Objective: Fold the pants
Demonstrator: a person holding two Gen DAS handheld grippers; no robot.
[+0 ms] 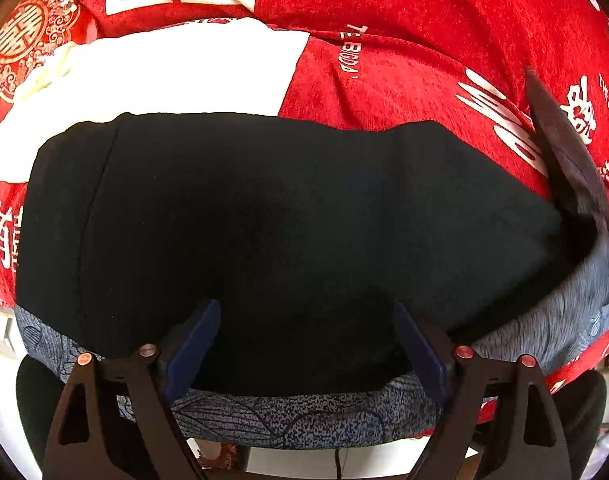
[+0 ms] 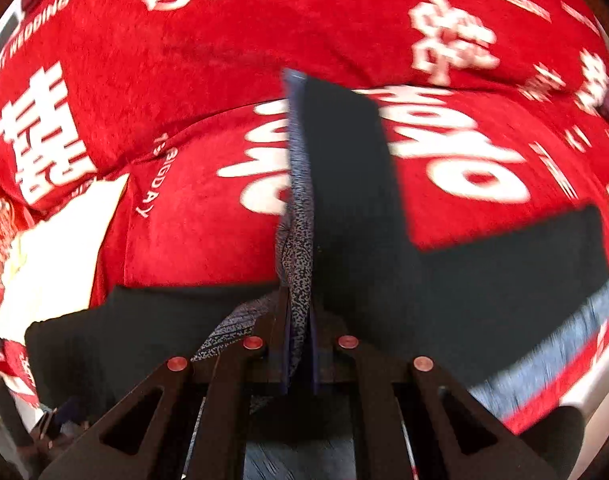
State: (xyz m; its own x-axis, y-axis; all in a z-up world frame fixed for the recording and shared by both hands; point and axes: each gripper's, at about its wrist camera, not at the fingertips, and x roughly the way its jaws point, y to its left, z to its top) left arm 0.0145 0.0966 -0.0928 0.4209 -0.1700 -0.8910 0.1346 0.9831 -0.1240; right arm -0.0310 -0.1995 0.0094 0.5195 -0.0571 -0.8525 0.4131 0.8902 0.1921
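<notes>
Hovering released in the left wrist view, left gripper (image 1: 304, 344) straddling black pants (image 1: 264, 208) spread on the red cover (image 1: 404, 80); in the right wrist view, right gripper (image 2: 298, 344) clenched on the patterned hem (image 2: 300, 216), best carried across taut, edges aligned

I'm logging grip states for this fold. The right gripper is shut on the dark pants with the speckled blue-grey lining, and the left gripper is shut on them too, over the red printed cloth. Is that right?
Not quite. The left gripper is open: in the left wrist view its blue pads stand wide apart over the dark pants with the speckled blue-grey lining. The right gripper is indeed shut on the pants, over the red printed cloth.
</notes>
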